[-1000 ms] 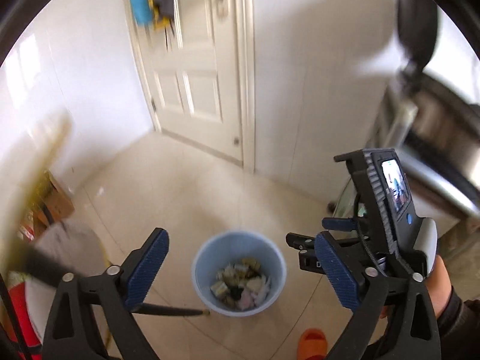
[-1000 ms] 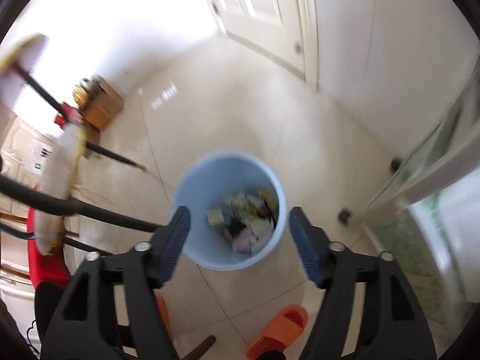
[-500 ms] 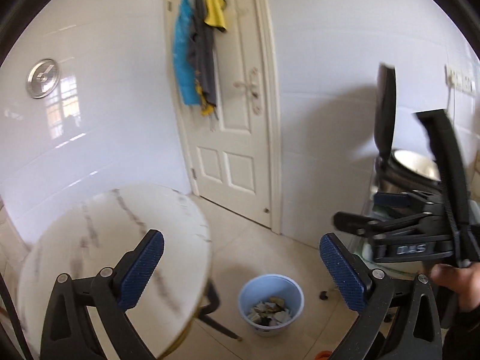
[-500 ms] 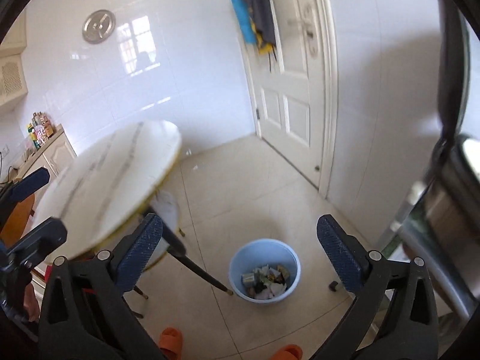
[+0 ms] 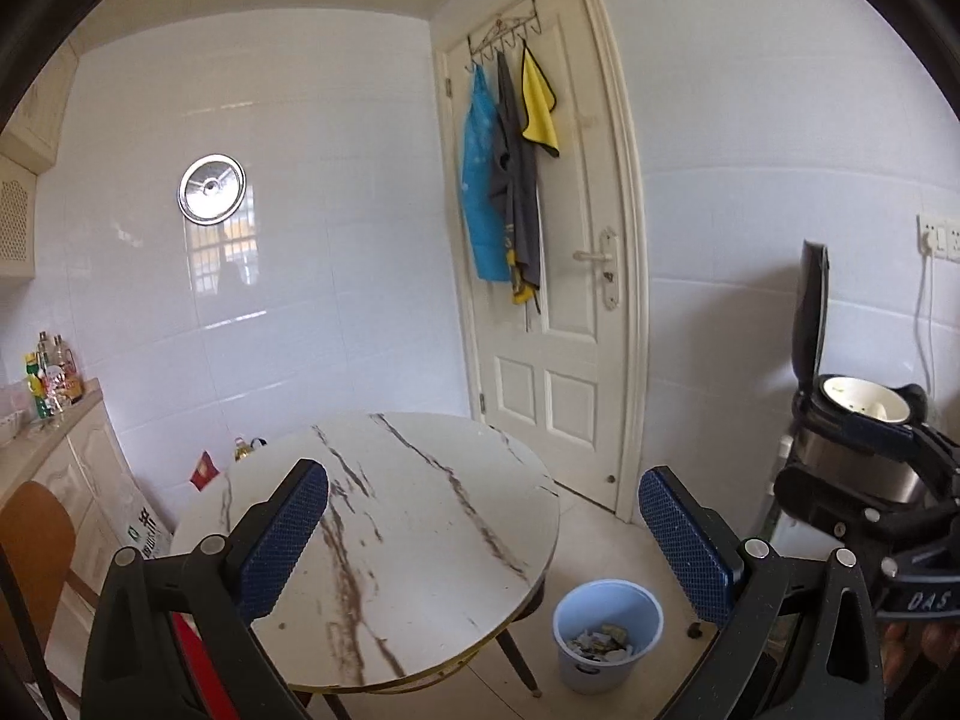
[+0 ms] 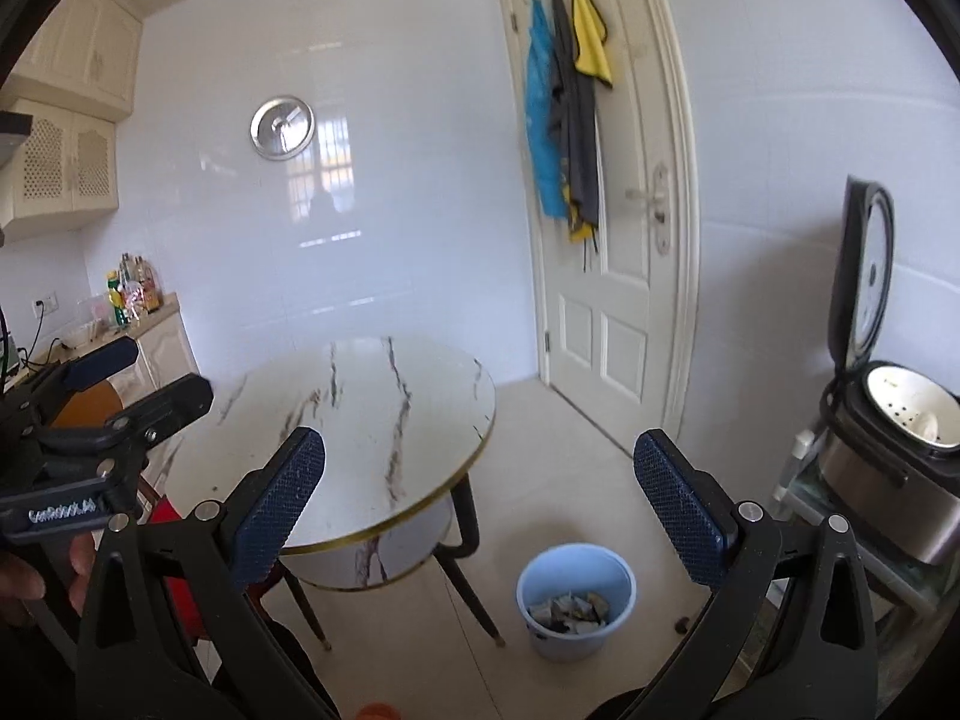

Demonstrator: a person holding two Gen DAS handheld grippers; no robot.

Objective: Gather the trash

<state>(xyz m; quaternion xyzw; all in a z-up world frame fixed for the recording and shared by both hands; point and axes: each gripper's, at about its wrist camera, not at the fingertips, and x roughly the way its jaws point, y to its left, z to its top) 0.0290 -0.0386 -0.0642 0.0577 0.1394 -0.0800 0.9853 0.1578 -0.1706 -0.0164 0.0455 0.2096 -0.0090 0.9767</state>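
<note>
**Both grippers up and empty, bin on the floor**

The left gripper (image 5: 483, 531) hangs over the round marble bench (image 5: 420, 516), jaws spread wide, nothing between them. The right gripper (image 6: 480, 498) matches it, jaws fully apart and bare. Down on the tiled floor, the blue bin (image 6: 576, 600) stands just beside the bench's leg, the trash (image 6: 570, 607) heaped inside it. To the right, a rice cooker (image 6: 894, 450) sits with its lid up.

Both grippers up side by side, left gripper (image 5: 483, 525) and right gripper (image 6: 480, 507), jaws wide apart, nothing in either.
</note>
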